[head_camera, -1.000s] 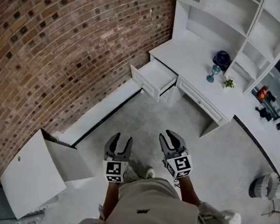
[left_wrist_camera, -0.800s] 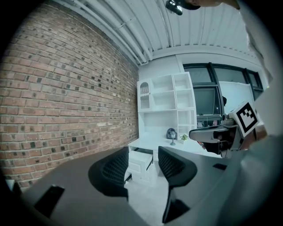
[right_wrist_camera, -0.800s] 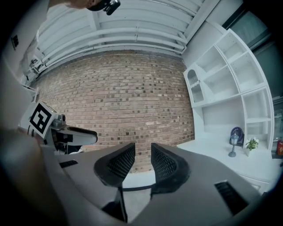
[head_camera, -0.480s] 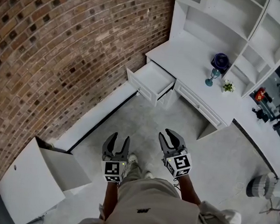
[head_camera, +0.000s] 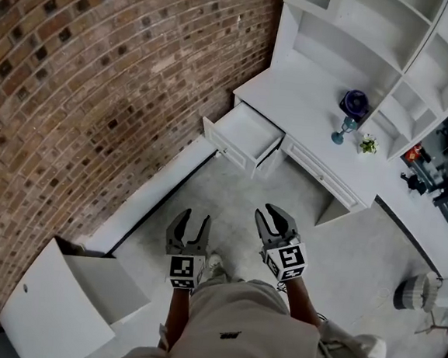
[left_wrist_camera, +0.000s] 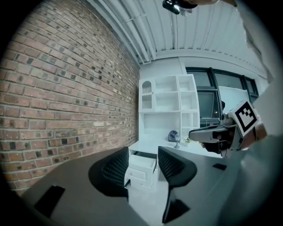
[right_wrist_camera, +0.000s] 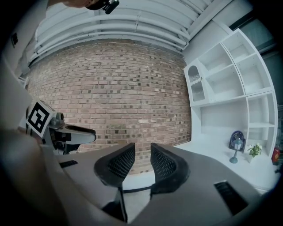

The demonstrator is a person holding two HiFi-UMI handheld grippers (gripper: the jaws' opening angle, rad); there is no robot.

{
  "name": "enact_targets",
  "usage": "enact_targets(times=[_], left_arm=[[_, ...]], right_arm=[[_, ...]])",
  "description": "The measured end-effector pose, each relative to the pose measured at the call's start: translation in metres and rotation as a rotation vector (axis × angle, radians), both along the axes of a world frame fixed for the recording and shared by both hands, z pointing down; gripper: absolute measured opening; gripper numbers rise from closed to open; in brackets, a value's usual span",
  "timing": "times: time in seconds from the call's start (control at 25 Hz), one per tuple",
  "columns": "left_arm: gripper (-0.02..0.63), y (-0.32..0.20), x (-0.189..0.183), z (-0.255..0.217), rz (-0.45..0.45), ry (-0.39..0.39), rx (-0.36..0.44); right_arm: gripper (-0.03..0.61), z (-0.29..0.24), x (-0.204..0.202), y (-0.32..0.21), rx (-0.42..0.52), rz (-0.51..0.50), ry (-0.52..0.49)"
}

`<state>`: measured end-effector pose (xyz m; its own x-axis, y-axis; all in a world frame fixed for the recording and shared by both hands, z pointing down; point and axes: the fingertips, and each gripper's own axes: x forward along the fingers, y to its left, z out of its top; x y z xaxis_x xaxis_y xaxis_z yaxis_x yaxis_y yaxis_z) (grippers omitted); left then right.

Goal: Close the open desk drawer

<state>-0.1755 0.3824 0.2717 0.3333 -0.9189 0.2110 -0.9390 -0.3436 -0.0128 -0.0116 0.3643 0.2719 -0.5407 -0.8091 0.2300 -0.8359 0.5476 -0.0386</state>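
Note:
A white desk (head_camera: 308, 104) stands against the brick wall, and its leftmost drawer (head_camera: 243, 137) is pulled out, empty inside. In the left gripper view the same open drawer (left_wrist_camera: 142, 167) shows between the jaws, well ahead. My left gripper (head_camera: 188, 230) and right gripper (head_camera: 276, 224) hang side by side in front of the person's body, both open and empty, some way short of the desk. The right gripper (right_wrist_camera: 142, 161) points at the brick wall with a narrow gap between its jaws. The left gripper (left_wrist_camera: 143, 167) has a wider gap.
A dark blue fan (head_camera: 355, 102), a blue goblet (head_camera: 340, 132) and a small plant (head_camera: 367, 144) stand on the desktop under white shelves (head_camera: 392, 41). A white box (head_camera: 73, 301) sits on the floor at lower left. A white baseboard ledge (head_camera: 161, 184) runs along the wall.
The view has shifted slightly as the person steps toward the desk; a foot shows under the grippers. Both grippers keep their pose and stay open.

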Motion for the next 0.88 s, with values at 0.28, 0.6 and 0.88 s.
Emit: enact_targets(times=[0.28,0.6,0.88], left_arm=[[0.219,-0.035,-0.029,0.008,0.034,0.006,0.001],[0.218,-0.074,-0.034,0.012,0.059,0.034,-0.004],[0.215,-0.115,-0.026,0.019,0.068,0.018,-0.022]], right_arm=[[0.101,0.002,-0.021,-0.028,0.002,0.051,0.022],[0.101,0.006,-0.029,-0.059,0.009,0.083,0.028],[0.101,0.012,-0.026,-0.099,-0.013,0.087,0.022]])
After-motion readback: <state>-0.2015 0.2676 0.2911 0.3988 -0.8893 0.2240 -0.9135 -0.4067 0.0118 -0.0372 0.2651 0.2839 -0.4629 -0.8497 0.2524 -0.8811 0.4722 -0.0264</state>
